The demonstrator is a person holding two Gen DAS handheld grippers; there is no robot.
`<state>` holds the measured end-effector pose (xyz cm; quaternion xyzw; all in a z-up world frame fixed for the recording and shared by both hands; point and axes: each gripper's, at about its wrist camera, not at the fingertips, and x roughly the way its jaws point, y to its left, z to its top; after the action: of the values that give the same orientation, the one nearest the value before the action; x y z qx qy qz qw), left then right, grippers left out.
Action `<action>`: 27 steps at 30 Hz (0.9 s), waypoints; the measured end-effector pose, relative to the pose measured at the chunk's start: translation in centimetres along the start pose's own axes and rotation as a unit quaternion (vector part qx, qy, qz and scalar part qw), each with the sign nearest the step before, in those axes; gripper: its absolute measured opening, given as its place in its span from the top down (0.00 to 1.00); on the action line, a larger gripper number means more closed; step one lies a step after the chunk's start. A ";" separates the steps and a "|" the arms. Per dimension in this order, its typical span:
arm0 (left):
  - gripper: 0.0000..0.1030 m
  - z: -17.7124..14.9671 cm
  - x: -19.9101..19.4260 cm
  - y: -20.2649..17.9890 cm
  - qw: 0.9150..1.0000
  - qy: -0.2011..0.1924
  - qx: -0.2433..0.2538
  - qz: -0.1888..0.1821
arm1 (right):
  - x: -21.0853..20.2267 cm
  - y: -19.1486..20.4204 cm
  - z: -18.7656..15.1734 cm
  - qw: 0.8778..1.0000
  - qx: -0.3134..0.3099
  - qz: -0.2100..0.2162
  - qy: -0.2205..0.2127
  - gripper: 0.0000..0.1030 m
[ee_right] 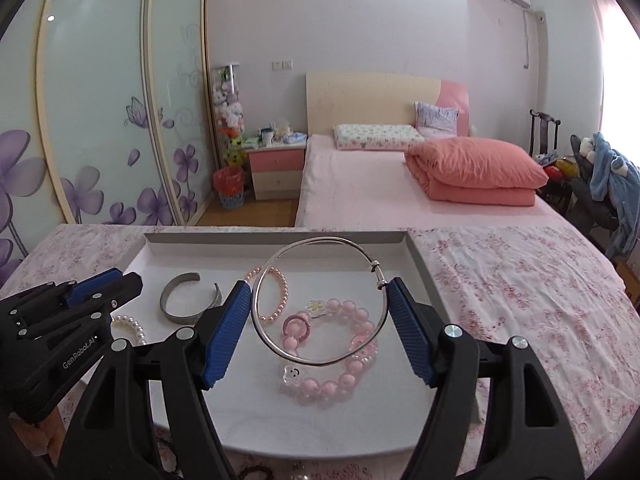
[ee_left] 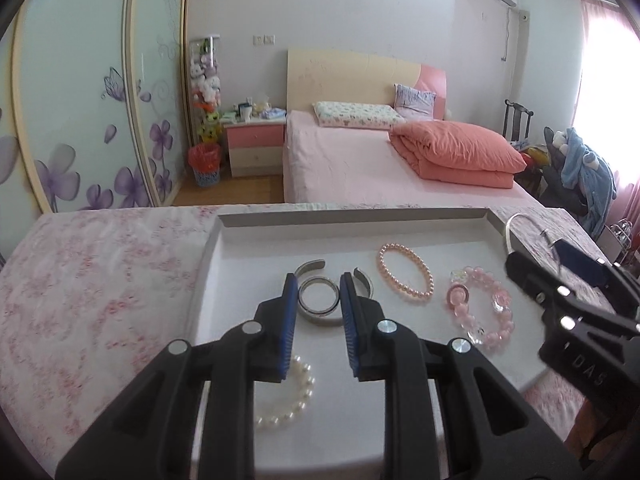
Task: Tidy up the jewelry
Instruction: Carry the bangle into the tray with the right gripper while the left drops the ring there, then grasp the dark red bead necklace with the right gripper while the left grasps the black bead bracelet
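The thin silver bangle (ee_right: 320, 304) looks light, stiff and slippery, best pinched across its rim as now: the right tongs (ee_right: 318, 292) stand wide, clenched on it, holding it upright above the white tray (ee_right: 416, 256) on the floral-covered counter, over the pink bead bracelet (ee_right: 340, 352) near the tray's right edge. The left tongs (ee_left: 319, 284) are nearly closed on a small metal ring (ee_left: 319, 295) above the tray's middle, though whether the pads truly press it I cannot tell.
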<state>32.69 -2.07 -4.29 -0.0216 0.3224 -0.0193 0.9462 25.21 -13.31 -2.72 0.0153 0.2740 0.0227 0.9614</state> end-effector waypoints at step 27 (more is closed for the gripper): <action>0.65 -2.2 -9.0 4.0 0.999 -0.023 -0.043 -0.003 | -6.3 -4.6 -2.0 0.998 0.056 0.005 0.014 0.41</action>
<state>24.28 2.32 -0.75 -0.0637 0.3013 -0.0081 0.9514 18.95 -18.17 -1.32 0.0699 0.2886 0.0121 0.9548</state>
